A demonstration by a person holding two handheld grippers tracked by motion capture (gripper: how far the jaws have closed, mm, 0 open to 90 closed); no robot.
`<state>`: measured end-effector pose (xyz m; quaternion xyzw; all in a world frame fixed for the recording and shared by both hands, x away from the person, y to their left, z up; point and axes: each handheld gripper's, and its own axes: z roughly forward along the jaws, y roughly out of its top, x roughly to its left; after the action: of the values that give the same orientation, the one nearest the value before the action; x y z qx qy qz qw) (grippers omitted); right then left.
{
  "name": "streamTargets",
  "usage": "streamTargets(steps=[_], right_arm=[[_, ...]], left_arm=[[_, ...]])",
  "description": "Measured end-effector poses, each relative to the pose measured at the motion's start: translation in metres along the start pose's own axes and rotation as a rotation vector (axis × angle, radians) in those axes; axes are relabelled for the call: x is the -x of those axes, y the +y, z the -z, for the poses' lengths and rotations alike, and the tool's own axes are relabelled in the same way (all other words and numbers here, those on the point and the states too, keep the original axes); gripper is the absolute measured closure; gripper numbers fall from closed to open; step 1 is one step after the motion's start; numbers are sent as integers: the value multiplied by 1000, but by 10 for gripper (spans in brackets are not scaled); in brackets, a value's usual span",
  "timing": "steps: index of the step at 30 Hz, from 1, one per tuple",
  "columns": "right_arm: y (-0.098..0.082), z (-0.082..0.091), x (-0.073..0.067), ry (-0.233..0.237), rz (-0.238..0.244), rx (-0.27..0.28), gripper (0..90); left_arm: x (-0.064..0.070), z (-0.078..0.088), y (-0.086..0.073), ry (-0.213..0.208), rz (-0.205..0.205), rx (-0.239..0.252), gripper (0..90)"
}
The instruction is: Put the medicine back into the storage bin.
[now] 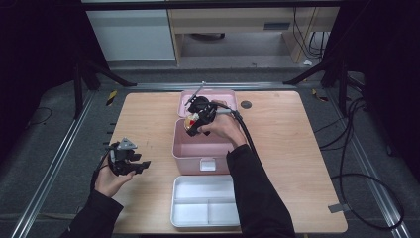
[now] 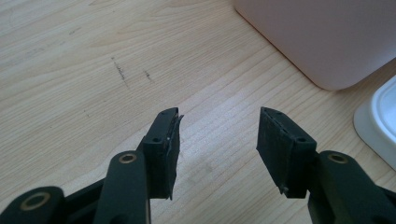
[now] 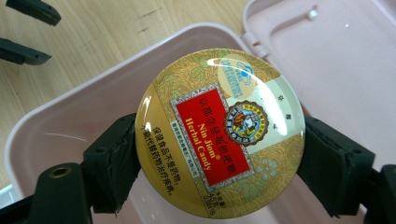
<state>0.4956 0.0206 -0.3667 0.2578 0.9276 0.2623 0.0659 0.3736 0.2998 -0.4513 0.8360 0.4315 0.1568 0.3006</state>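
1. The right gripper [image 3: 219, 154] pinches a round gold candy tin [image 3: 219, 133] by its rim, one jaw on each side, the printed lid with its red label facing the camera.
2. In the high view the right gripper [image 1: 198, 116] holds the candy tin [image 1: 190, 123] over the far end of the pink box [image 1: 198, 148], just above its open cavity.
3. The pink box [image 3: 70, 116] stands open near the middle of the counter [image 1: 287, 144]; its pink lid [image 1: 225, 95] lies back on the far side of the box, hinged to it.
4. The inside of the pink box, as far as it shows below the tin, looks bare.
5. A white divided tray [image 1: 203, 201] sits on the counter just on the person's side of the pink box, close to it.
6. The left gripper [image 1: 130, 162] is held well to the left of the pink box, low over the counter.
7. In the left gripper view the left gripper [image 2: 218, 140] has its jaws spread apart with nothing between them, above bare wood; a corner of the pink box [image 2: 327, 42] and an edge of the white divided tray [image 2: 380, 116] lie ahead to its right.
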Motion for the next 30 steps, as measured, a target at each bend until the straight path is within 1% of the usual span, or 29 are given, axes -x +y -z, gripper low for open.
streamTargets(steps=[6,11,14,17,23,27,30], right_arm=[[1,-15,-4,4,25,-46,204],[1,-24,-7,-7,47,-84,204],[1,-29,-9,-4,55,-106,204],[1,-33,-10,-5,63,-116,203],[2,-37,-13,2,70,-121,192],[2,-35,-13,0,69,-98,171],[3,-30,-12,-9,64,-81,175]], left_arm=[[0,0,0,1,5,2,488],[0,1,0,2,-3,0,488],[0,1,1,1,-3,0,488],[1,2,1,1,-5,-1,488],[1,3,1,1,-2,4,488],[1,3,1,-1,-2,6,487],[2,4,2,0,-3,10,487]])
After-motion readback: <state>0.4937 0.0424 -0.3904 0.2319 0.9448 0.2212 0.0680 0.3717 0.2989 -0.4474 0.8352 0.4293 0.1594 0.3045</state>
